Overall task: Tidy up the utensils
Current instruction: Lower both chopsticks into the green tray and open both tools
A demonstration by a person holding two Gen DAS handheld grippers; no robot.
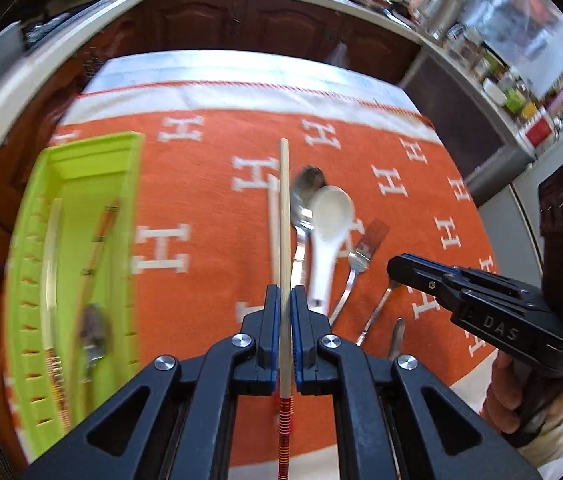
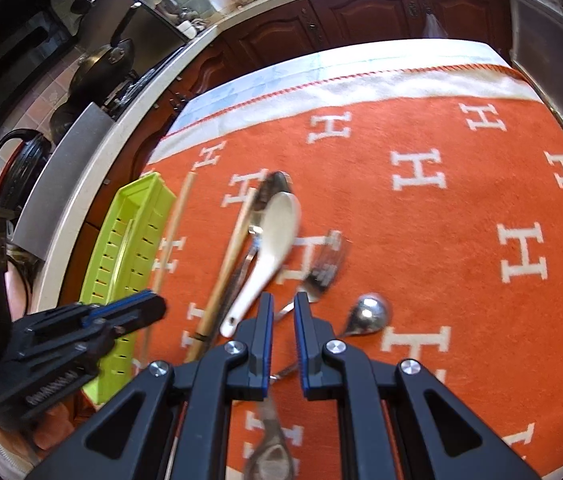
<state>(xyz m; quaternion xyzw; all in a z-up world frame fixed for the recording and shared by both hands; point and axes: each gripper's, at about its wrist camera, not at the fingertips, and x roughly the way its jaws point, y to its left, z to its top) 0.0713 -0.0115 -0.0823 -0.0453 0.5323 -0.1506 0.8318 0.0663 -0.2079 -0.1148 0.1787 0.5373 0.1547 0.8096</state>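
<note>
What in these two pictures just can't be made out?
- Left wrist view: what lies inside the green tray; motion blur smears it.
- Right wrist view: whether the right gripper pinches the metal handle; its jaws hide most of it.
- Right wrist view: the metal spoon, mostly covered by the white spoon.
- Left wrist view: the chopstick, cut off by the bottom edge.

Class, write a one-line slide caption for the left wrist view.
Left gripper clamps a chopstick above the orange cloth, green tray to its left.
</note>
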